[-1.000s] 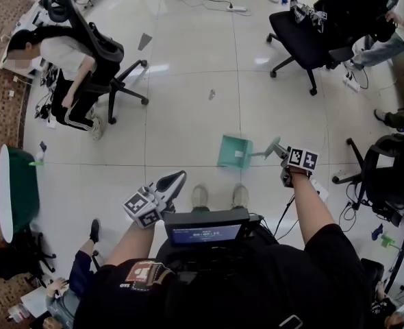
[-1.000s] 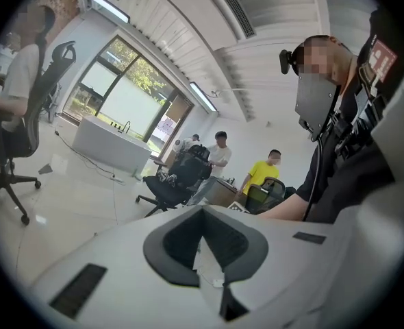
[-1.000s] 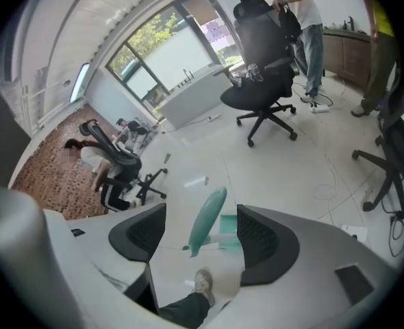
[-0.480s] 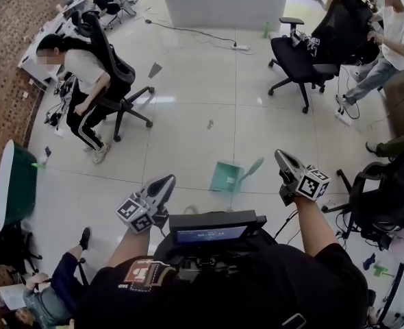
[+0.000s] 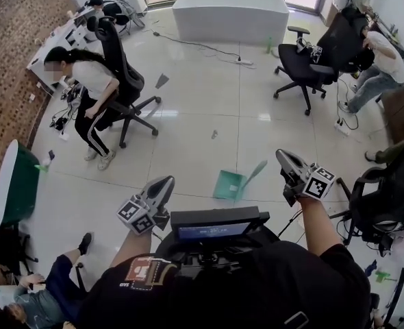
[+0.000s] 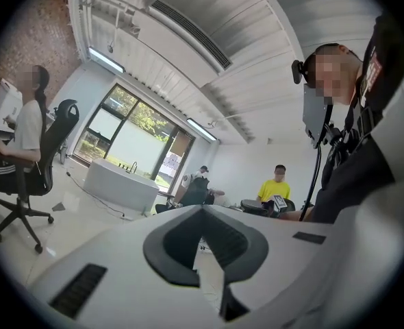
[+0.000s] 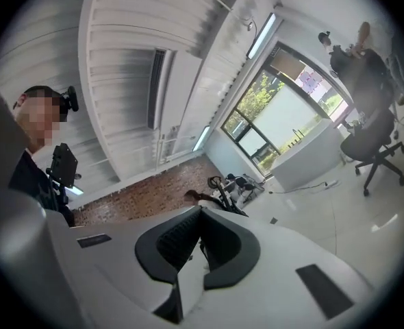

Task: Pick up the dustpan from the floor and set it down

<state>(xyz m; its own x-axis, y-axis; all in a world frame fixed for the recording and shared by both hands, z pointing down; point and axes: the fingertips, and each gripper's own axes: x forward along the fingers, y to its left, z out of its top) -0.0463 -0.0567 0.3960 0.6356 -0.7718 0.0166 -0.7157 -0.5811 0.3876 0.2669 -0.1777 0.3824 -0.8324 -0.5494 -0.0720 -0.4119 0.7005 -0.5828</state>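
Note:
The teal dustpan (image 5: 227,184) lies on the white tile floor ahead of my feet, its handle (image 5: 255,169) slanting up to the right. No gripper touches it. My right gripper (image 5: 283,157) is held up in the air to the right of the handle, pointing level, with its jaws shut on nothing (image 7: 200,210). To the dustpan's left my left gripper (image 5: 166,182) is also raised, its pads together and empty (image 6: 202,209).
A person sits on a black office chair (image 5: 120,74) at the left. Another black chair (image 5: 305,64) and a white counter (image 5: 231,16) stand at the back. A green round table (image 5: 14,184) is at the left edge and a dark chair (image 5: 387,197) at the right. A power strip with its cable (image 5: 245,62) lies on the floor.
My right gripper has risen away from the dustpan's handle and its jaws have shut on nothing. The left gripper also rose. The dustpan stays on the floor.

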